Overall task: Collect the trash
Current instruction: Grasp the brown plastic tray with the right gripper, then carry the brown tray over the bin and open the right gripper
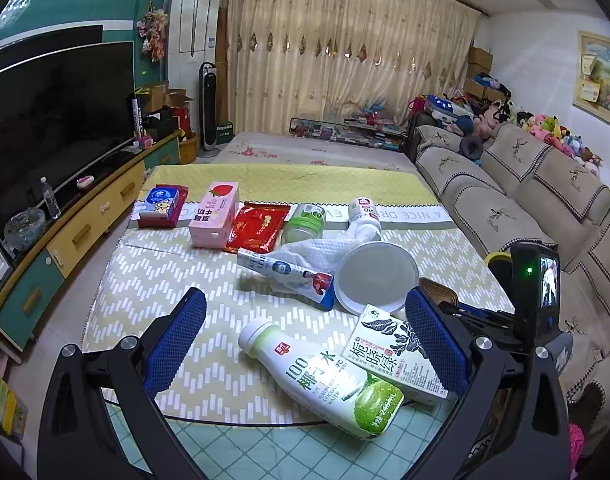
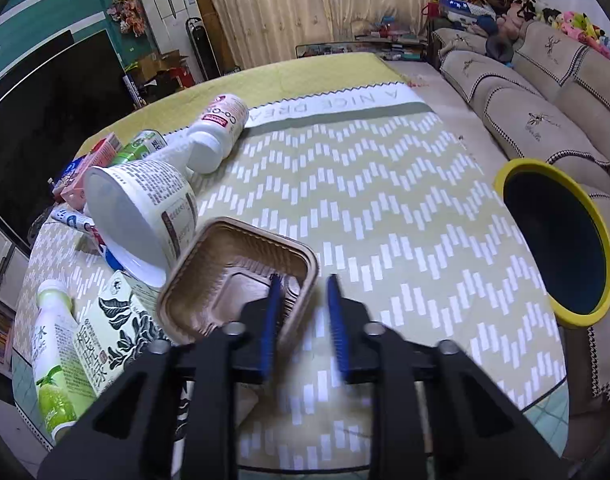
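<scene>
Trash lies on a table with a yellow-green patterned cloth [image 1: 209, 280]. A green-and-white coconut water bottle [image 1: 325, 376] lies between the fingers of my open, empty left gripper [image 1: 305, 340], next to a tea carton [image 1: 397, 352]. A white paper cup [image 1: 375, 276], a crumpled tissue [image 1: 321, 248] and a wrapper tube [image 1: 285, 272] lie beyond. My right gripper [image 2: 303, 320] is partly open, its left finger inside a brown plastic tray [image 2: 233, 280] and its right finger outside the tray's near wall. A yellow-rimmed bin [image 2: 557, 240] stands at the table's right edge.
A pink box [image 1: 215, 220], a red packet [image 1: 261, 226], a blue tissue pack [image 1: 161, 204] and two bottles [image 1: 305, 224] lie at the far side. A sofa [image 1: 525, 200] runs along the right. A TV cabinet [image 1: 85, 220] stands on the left.
</scene>
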{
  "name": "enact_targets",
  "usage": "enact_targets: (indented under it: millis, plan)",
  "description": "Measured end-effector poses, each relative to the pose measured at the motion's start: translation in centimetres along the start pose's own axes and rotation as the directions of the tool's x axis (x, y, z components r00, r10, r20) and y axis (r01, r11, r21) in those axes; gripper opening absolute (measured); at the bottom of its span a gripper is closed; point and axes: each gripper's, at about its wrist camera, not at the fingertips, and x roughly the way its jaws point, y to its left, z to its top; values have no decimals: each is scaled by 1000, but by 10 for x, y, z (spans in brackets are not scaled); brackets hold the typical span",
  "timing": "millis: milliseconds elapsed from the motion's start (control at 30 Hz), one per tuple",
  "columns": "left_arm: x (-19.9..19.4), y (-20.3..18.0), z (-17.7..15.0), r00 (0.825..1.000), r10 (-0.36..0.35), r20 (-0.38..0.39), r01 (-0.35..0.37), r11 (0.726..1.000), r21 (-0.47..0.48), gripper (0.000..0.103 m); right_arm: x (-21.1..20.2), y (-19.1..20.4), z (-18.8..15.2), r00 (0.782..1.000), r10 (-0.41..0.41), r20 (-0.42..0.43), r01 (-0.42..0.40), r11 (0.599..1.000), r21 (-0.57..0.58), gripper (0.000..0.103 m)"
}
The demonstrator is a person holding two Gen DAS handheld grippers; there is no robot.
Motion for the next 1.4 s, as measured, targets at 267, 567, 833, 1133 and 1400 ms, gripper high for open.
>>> enact_targets:
  millis: [267,567,833,1133,1400]
  plan:
    - [14,0,-1,1000,2,-20,-2,1000,-7,98,-10,-18,5,999,11,40,-13,999,49,4]
    - [22,-13,-1,999,-23,-28,23,1000,19,98,-35,-60,14,993,-29,113,15,992,122,4]
    - [36,-32,0,998,-37,-52,40,998,53,98,-54,-138,22,975,-152,163,105,958,265,4]
    - [57,-63,2,995,-53,-88,62,993,103,98,-39,-236,25,946,-309,97,243,876,415,4]
    - [75,-88,4,991,-57,-122,75,986,151,98,-14,-272,21,937,-348,41,290,835,467,5]
